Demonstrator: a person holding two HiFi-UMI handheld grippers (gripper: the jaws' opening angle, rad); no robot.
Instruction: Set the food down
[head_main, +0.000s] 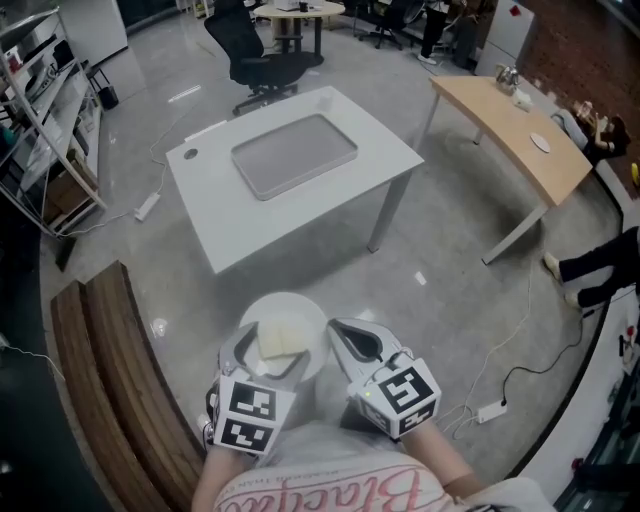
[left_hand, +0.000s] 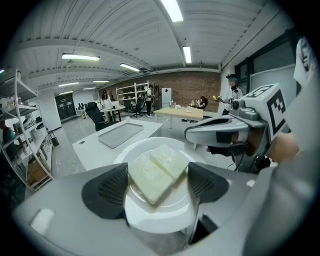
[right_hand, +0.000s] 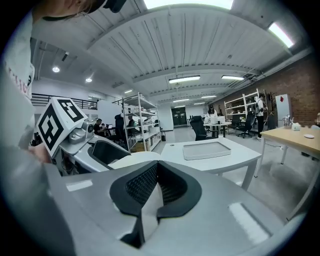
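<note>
My L gripper (head_main: 268, 352) is clamped wide on the white plate (head_main: 300, 315) w/ two food slabs (head_main: 278, 340) over the floor, R gripper (head_main: 350, 335) pressed shut & empty: I'd say carry step, next reach the table (head_main: 230, 230) well ahead, lower plate level, let go.

At six o'clock in the head view, a shirt (head_main: 350, 492) carries pink cursive lettering, upside down and cut off, too unclear to read with certainty. A cube (head_main: 245, 415) at seven o'clock and another cube (head_main: 400, 392) at five o'clock bear black-and-white square code patterns.
</note>
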